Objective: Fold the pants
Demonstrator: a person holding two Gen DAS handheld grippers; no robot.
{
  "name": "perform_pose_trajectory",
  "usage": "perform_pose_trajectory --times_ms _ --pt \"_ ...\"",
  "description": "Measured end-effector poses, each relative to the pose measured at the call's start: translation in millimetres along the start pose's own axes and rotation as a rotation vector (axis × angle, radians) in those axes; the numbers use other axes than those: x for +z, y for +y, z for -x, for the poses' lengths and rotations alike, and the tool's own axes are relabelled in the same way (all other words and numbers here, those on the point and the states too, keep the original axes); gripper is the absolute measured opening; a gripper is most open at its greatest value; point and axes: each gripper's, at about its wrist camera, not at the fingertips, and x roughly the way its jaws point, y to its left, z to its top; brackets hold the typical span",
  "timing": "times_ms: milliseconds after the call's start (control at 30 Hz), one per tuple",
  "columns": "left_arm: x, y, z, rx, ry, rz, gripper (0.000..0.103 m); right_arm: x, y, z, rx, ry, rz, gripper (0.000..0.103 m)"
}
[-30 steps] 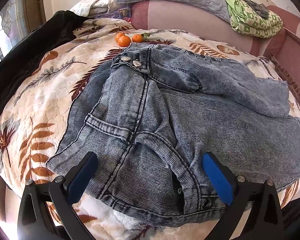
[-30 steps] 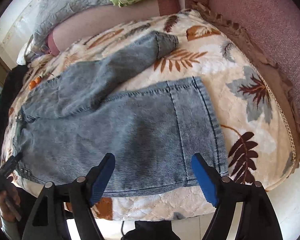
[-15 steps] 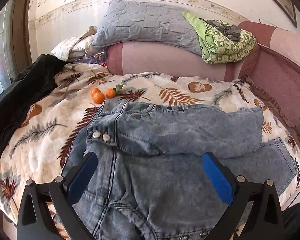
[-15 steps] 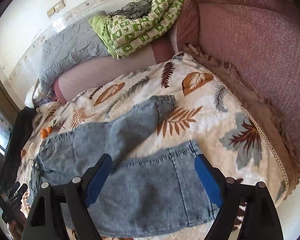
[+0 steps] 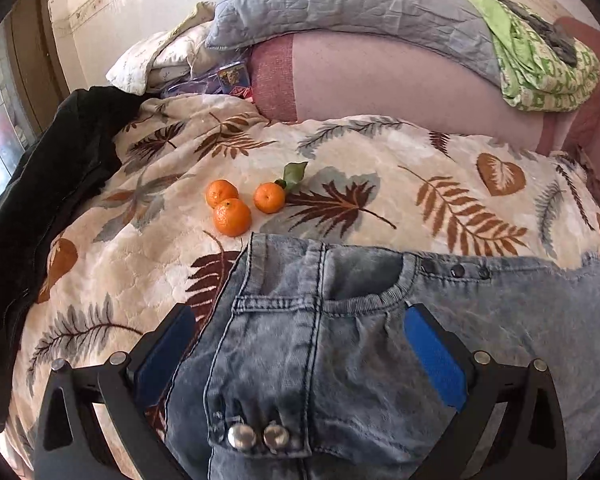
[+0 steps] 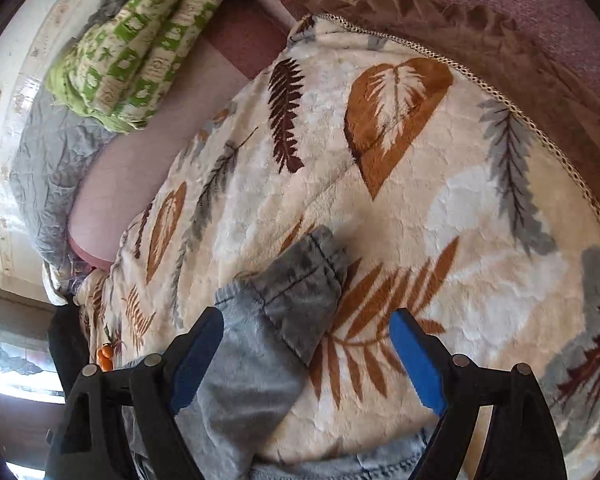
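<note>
Faded blue denim pants (image 5: 340, 344) lie spread on a leaf-patterned blanket (image 5: 148, 264). In the left wrist view my left gripper (image 5: 300, 344) hovers open over the waistband, its blue pads (image 5: 434, 360) on either side of the belt loop and pocket, two metal buttons (image 5: 258, 436) just below. In the right wrist view my right gripper (image 6: 306, 354) stands open above the cuff (image 6: 300, 284) of the far pant leg, with the cuff nearer its left pad and nothing pinched.
Three small oranges (image 5: 232, 216) sit on the blanket just beyond the waistband. A black jacket (image 5: 40, 208) lies at the left edge. A grey quilt (image 5: 348, 4) and a green patterned cloth (image 5: 540, 68) rest on the pink sofa back (image 5: 380, 84).
Both grippers moved away from the near edge toward the sofa back: the left from the near hip to the far waistband, the right from the near leg's hem to the far cuff while rolling.
</note>
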Motion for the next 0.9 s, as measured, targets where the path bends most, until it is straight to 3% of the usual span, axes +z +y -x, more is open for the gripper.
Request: perform_pose_trajectory --times_ms 133,200,267,300,467,533,667,767,800,867,900 --pt "18.3 5.7 -33.9 -0.027 0.067 0.085 0.103 16.3 -1.5 -28.3 -0.011 0.026 0.003 0.087" --pt "19.3 0.9 -56.0 -0.008 0.126 0.076 0.103 15.8 0.6 -40.3 -0.025 0.043 0.033 0.082" --pt "14.3 -4.3 -72.8 0.018 0.177 0.052 0.103 11.4 4.9 -45.7 -0.062 0.06 0.069 0.029" --pt "11.4 -6.5 -77.8 0.042 0.187 0.037 0.101 8.4 8.9 -42.2 -0.086 0.046 0.099 0.018" --pt "3.5 -10.8 -76.4 0.03 0.163 0.002 0.076 -17.9 32.0 7.3 -0.139 -0.059 0.251 0.017" --pt "3.7 -11.9 -68.6 0.034 0.141 -0.015 0.041 -26.7 37.8 40.2 -0.116 -0.124 0.261 0.017" --pt "7.8 -4.2 -42.5 -0.006 0.05 0.022 0.036 -57.5 51.5 105.4 -0.073 -0.246 0.286 0.017" --pt "13.7 -1.4 -18.0 0.02 -0.06 0.022 0.036 -68.3 71.0 137.2 -0.042 -0.309 0.305 0.017" --pt "17.1 -1.2 -15.8 0.046 -0.08 0.029 0.036 -63.5 79.4 135.6 -0.055 -0.313 0.308 0.017" --pt "25.4 0.4 -27.4 0.084 -0.048 0.057 0.036 -42.2 88.2 108.0 -0.185 -0.322 0.332 0.024" --pt "27.0 1.5 -37.1 0.091 -0.003 0.075 0.036 -28.8 89.1 80.5 -0.263 -0.285 0.374 0.042"
